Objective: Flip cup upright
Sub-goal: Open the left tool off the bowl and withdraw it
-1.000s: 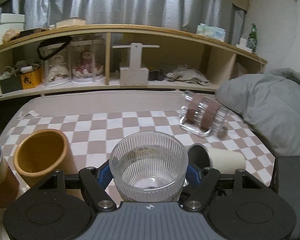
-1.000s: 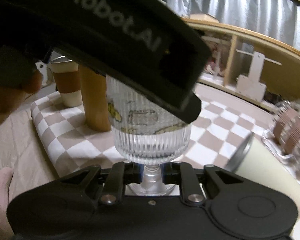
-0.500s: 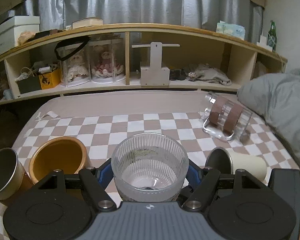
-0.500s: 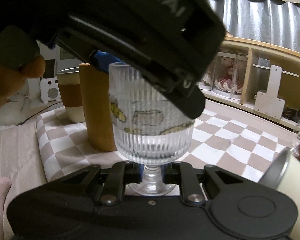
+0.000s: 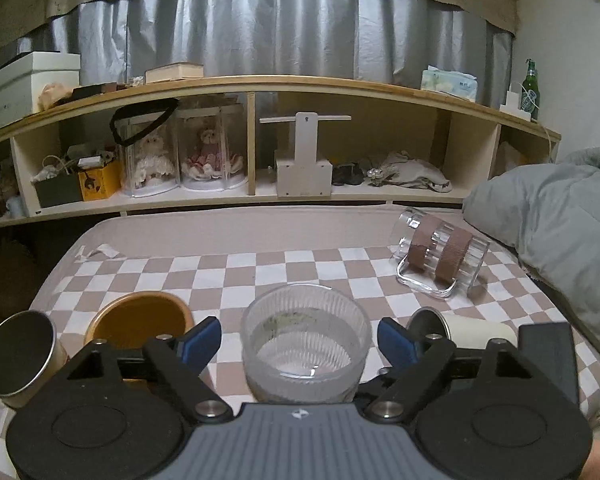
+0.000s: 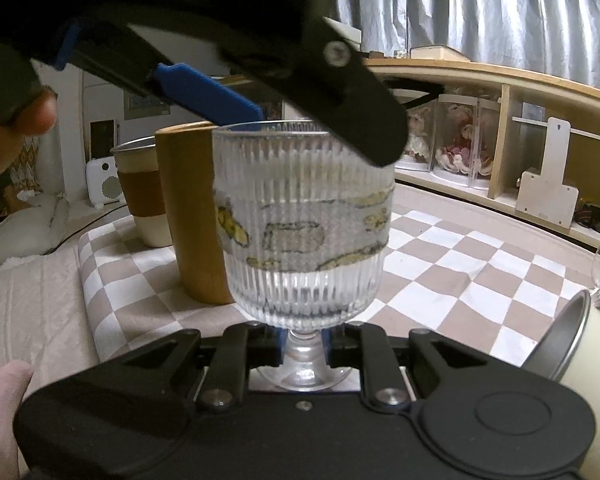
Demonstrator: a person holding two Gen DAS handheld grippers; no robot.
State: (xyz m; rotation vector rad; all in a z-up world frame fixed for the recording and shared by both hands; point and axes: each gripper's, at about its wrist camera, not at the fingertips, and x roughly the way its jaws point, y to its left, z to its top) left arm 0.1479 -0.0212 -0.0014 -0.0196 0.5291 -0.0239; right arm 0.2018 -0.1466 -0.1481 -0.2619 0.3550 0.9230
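Ribbed glass goblet [image 6: 304, 224] upright, right claw [image 6: 304, 346] clamping its stem, left claw [image 5: 300, 338] spread wide

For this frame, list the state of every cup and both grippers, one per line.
ribbed goblet: upright, foot on the checkered cloth
left gripper: open, fingers either side of the goblet rim
right gripper: shut on the goblet stem
amber tumbler: upright
steel-lined cup: upright
white cup: on its side
banded glass mug: on its side
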